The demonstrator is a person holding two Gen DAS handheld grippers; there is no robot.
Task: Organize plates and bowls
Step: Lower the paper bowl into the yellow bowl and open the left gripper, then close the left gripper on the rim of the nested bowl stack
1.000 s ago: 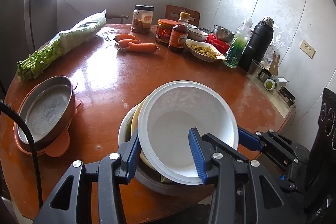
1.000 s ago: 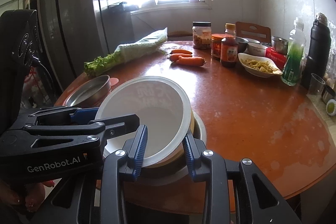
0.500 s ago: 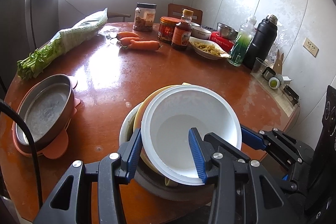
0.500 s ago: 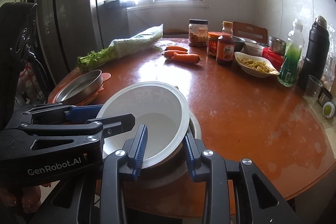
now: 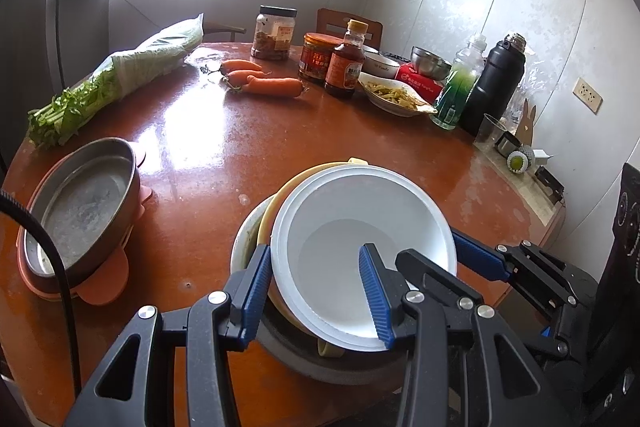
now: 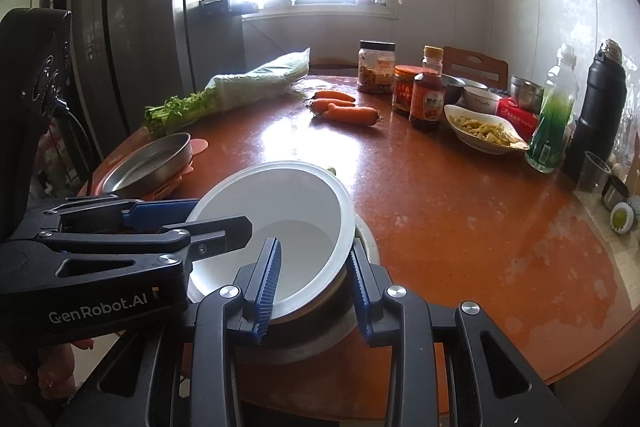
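Note:
A white bowl (image 5: pixel 360 227) lies slightly tilted on top of a stack near the table's front edge. Under it are a yellow bowl (image 5: pixel 280 203), a pale dish (image 5: pixel 243 239) and a grey dish (image 5: pixel 320 363). My left gripper (image 5: pixel 316 291) is shut on the white bowl's near left wall, one finger inside and one outside. My right gripper (image 6: pixel 314 287) is shut on the near right wall of the white bowl (image 6: pixel 280 203) in the same way. Each gripper shows in the other's view: the right one (image 5: pixel 480 259) and the left one (image 6: pixel 180 223).
A steel pan (image 5: pixel 80 211) on an orange mat sits at the left. Bagged celery (image 5: pixel 120 75), carrots (image 5: pixel 264 83), jars, a sauce bottle (image 5: pixel 346 67), a dish of food (image 5: pixel 396 95), a green bottle and a black flask (image 5: pixel 496 83) line the far side of the round table (image 5: pixel 400 155).
The white bowl, tipped steeply towards the window a second ago, has come down flatter into the yellow bowl. Both grippers keep their hold on it.

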